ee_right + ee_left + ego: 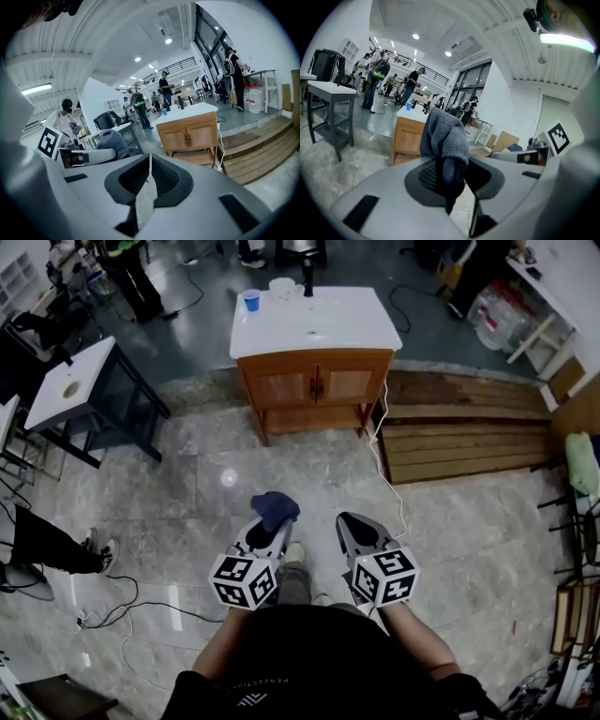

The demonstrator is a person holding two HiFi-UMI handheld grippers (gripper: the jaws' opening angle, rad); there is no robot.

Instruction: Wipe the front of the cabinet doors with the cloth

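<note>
A wooden cabinet (317, 382) with two closed doors (195, 135) and a white top stands well ahead of me across the stone floor. A blue-grey cloth (275, 509) is bunched up at the tip of my left gripper (273, 524), which is shut on it; in the left gripper view the cloth (443, 136) rises from between the jaws. My right gripper (352, 524) is held beside it, shut with nothing between its jaws (148, 174). Both grippers hang over the floor, far short of the cabinet.
A blue cup (250, 299) and a white bowl (281, 286) sit on the cabinet top. A white cable (385, 460) trails from the cabinet's right side. Wooden steps (464, 432) lie to the right, a grey table (80, 390) to the left. People stand in the background.
</note>
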